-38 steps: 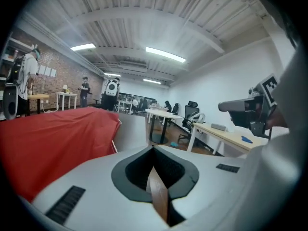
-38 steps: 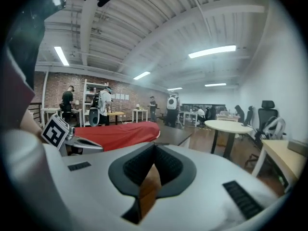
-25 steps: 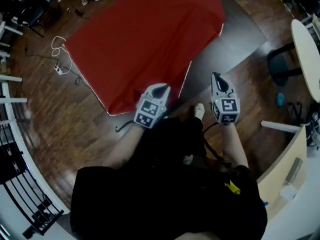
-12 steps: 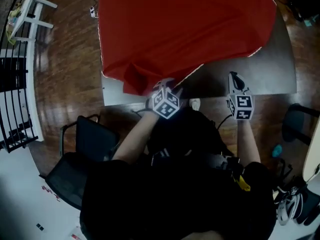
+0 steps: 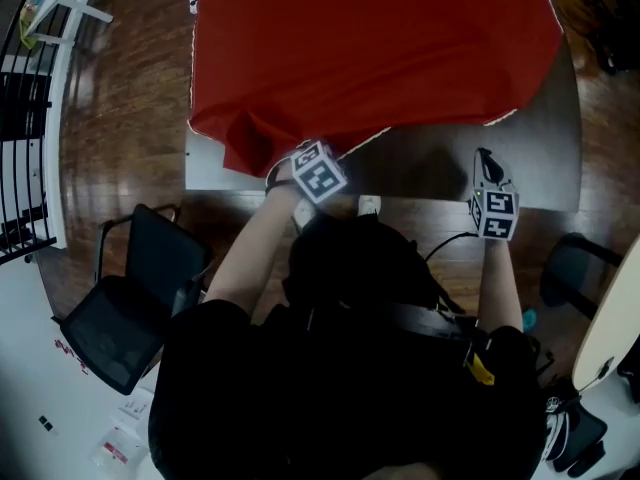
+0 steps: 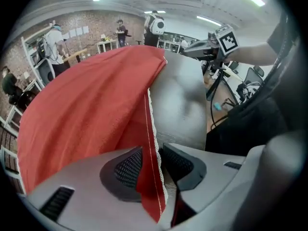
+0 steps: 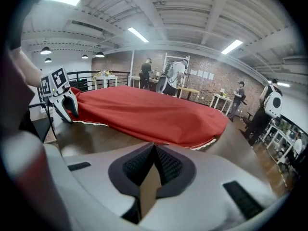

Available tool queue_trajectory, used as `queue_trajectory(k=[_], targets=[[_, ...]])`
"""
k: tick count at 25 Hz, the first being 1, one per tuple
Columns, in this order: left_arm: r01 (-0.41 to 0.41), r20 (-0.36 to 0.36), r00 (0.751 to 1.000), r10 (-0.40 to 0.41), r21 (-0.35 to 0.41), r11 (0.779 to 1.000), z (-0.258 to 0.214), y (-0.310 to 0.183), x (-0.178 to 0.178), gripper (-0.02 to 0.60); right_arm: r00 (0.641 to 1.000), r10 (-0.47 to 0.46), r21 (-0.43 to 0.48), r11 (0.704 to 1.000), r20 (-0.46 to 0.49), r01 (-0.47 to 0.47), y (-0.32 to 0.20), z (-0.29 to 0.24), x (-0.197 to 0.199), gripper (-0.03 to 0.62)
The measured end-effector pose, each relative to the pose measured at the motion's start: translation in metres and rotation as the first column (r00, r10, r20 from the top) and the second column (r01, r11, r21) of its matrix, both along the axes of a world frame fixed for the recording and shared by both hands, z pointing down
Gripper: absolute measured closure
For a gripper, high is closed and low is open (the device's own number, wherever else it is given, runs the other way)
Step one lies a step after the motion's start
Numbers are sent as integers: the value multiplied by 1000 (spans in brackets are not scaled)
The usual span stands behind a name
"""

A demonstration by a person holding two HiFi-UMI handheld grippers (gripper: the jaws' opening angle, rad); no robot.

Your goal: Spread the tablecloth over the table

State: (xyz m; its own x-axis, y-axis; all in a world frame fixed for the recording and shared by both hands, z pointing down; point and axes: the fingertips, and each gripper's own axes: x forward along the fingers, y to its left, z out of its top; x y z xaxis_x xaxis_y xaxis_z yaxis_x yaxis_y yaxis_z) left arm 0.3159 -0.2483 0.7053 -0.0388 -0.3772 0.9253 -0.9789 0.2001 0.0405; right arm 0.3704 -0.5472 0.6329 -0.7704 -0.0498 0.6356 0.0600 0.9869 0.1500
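The desk point(image 5: 450, 173) is bare along its near side, while the red cloth point(image 5: 370, 58) covers the rest and is rumpled at its near left corner. A pull now could let the hem slip out, I judge. The left gripper point(image 6: 153, 161), pointing steeply down at that corner, has just been closing, yet its jaws stand slightly apart around the lace hem. The right gripper point(image 7: 155, 154), jaws pressed together on nothing, is angled low over bare desk near the cloth's right edge, so a one-sided tug would likely skew it.
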Motion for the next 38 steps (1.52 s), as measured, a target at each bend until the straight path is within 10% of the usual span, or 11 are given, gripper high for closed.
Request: queue_trajectory(k=[9, 17, 24, 28, 38], targets=[[-50, -46, 998, 45, -114, 992, 3, 10, -10, 578, 996, -27, 92, 995, -82, 34, -53, 24, -31, 585], [6, -11, 1000, -8, -132, 991, 3, 13, -10, 578, 964, -79, 20, 996, -256, 87, -66, 71, -61, 364], [16, 12, 1000, -14, -168, 986, 2, 11, -10, 578, 955, -19, -154, 988, -297, -28, -79, 85, -76, 397], [-5, 50, 999, 13, -156, 988, 2, 15, -13, 580, 936, -67, -62, 997, -345, 49, -63, 87, -66, 572], [-84, 54, 994, 92, -131, 988, -18, 54, 34, 581, 906, -35, 19, 999, -421, 47, -40, 67, 37, 576]])
